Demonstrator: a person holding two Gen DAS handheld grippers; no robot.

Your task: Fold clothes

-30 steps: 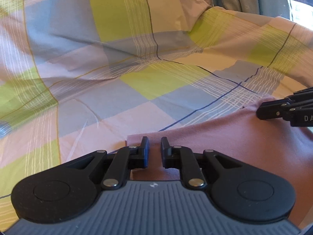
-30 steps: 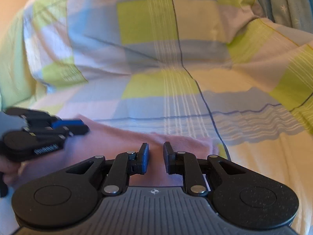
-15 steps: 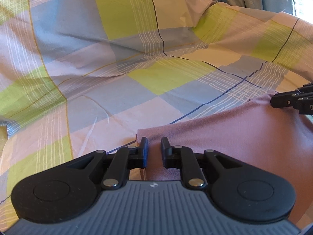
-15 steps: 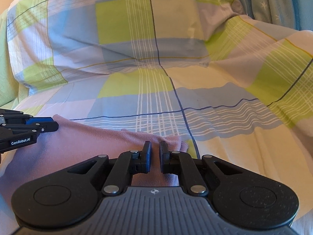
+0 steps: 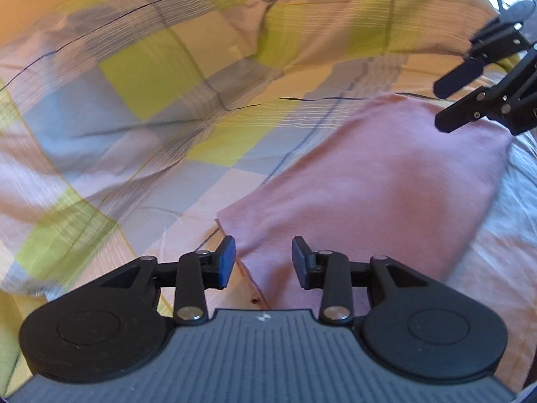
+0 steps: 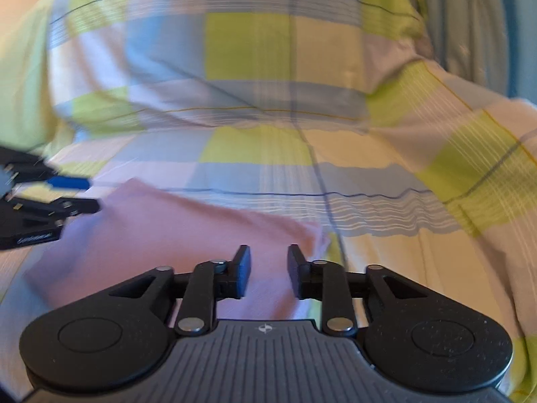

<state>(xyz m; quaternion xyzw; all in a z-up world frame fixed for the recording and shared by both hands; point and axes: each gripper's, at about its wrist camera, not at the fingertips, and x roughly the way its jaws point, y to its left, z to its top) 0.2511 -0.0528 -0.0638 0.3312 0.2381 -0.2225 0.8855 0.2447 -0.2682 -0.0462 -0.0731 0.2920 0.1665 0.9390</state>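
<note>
A folded pink garment (image 5: 379, 181) lies flat on the checked bedspread (image 5: 151, 77). My left gripper (image 5: 263, 262) is open and empty, hovering above the garment's near left corner. The right gripper shows in this view (image 5: 459, 100) at the far right, above the garment's far corner, with its fingers apart. In the right wrist view the garment (image 6: 174, 228) lies under my right gripper (image 6: 266, 268), which is open and empty above its right end. The left gripper appears there (image 6: 77, 194) at the left edge, also open.
The bedspread (image 6: 268, 107) is rumpled, with a raised fold behind the garment. A grey-blue curtain (image 6: 470, 27) hangs at the back right. A white sheet (image 5: 510, 241) shows to the right of the garment.
Both grippers have opened and let go of the pink garment, then lifted up and back. The garment now lies flat on the bed.
</note>
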